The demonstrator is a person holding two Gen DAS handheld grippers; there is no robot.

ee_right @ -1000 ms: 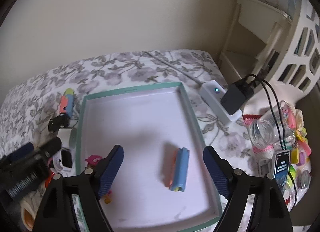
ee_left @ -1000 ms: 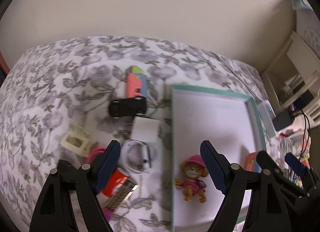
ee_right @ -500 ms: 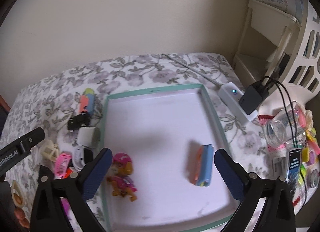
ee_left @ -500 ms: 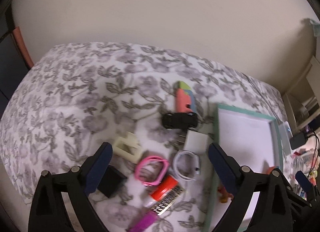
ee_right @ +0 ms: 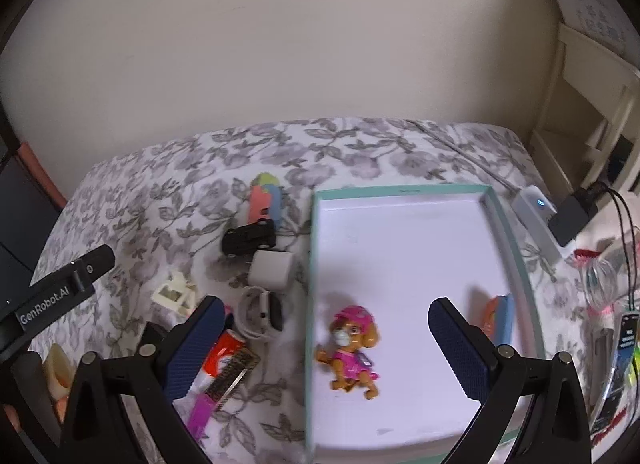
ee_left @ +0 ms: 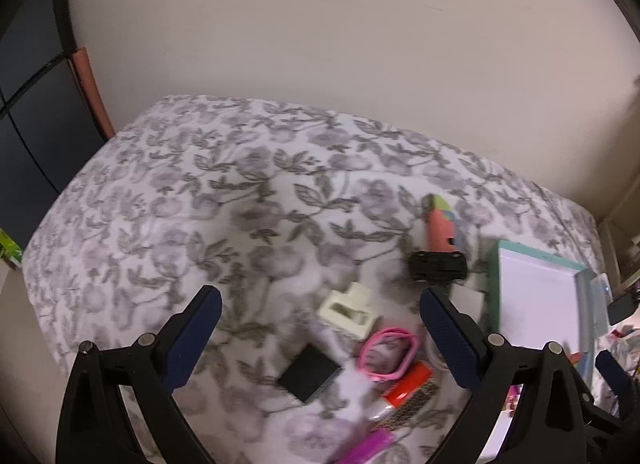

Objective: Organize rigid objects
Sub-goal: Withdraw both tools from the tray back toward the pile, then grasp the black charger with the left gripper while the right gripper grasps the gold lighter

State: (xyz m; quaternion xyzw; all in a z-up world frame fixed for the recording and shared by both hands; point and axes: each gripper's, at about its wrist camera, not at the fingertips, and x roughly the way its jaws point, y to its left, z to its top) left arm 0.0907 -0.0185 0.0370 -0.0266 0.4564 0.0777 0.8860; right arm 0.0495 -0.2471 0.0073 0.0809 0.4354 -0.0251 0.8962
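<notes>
A teal-rimmed white tray point(ee_right: 404, 190) lies on the floral cloth; its corner shows in the left wrist view point(ee_left: 494, 284). Inside it lie a pink toy dog point(ee_right: 352, 348) and an orange-blue block point(ee_right: 500, 318). Left of the tray lie a black toy car point(ee_right: 250, 240) point(ee_left: 438, 266), a white adapter point(ee_right: 272, 270), a white watch point(ee_right: 262, 314), a cream plastic piece point(ee_left: 350, 310), a pink band point(ee_left: 388, 352), a black square point(ee_left: 310, 372) and a red item point(ee_left: 408, 382). My left gripper point(ee_left: 318, 340) is open above these. My right gripper point(ee_right: 326, 348) is open above the tray's front left.
A pink-blue toy point(ee_right: 264, 202) lies behind the car. A power strip with a black plug point(ee_right: 568, 216) and a clutter of small items point(ee_right: 612, 328) sit right of the tray. A white shelf point(ee_right: 592, 104) stands at the right. The wall is behind.
My left gripper has swung left, from over the tray to over the loose objects. My right gripper has also shifted left and back, so the toy dog now shows between its fingers.
</notes>
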